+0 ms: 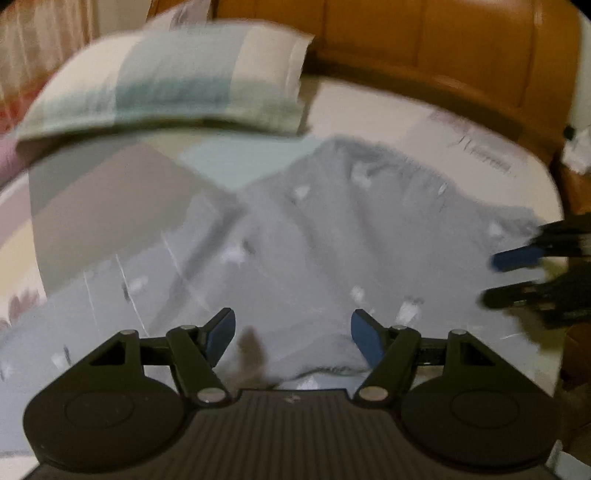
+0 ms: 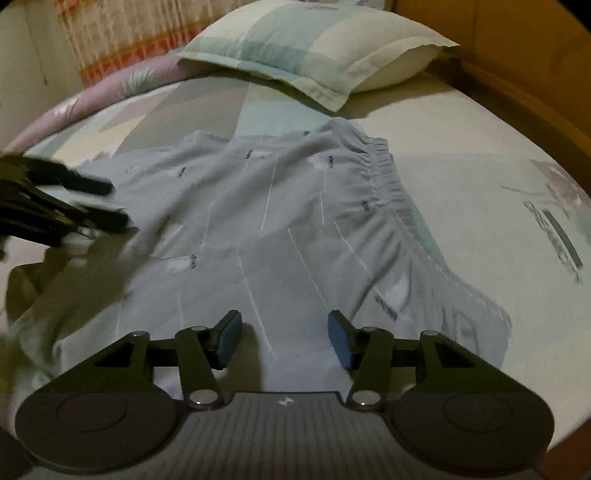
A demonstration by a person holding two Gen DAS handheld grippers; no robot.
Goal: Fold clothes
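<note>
A pair of light grey shorts [image 2: 295, 221] with thin white lines and small prints lies crumpled on the bed, its elastic waistband [image 2: 391, 184] toward the right. My right gripper [image 2: 284, 338] hovers open over the near part of the fabric, nothing between its blue pads. My left gripper [image 1: 293, 336] is open too, above the grey shorts [image 1: 314, 240], and holds nothing. Each gripper shows in the other's view: the right gripper [image 1: 517, 277] at the right edge, the left gripper [image 2: 103, 205] at the left edge over the shorts' left side.
A pastel patchwork pillow [image 2: 314, 48] lies at the head of the bed on a patterned sheet [image 2: 480, 184]. An orange-brown padded headboard [image 1: 443, 48] rises behind it. A pink blanket [image 2: 110, 88] and a curtain [image 2: 110, 33] are at the far left.
</note>
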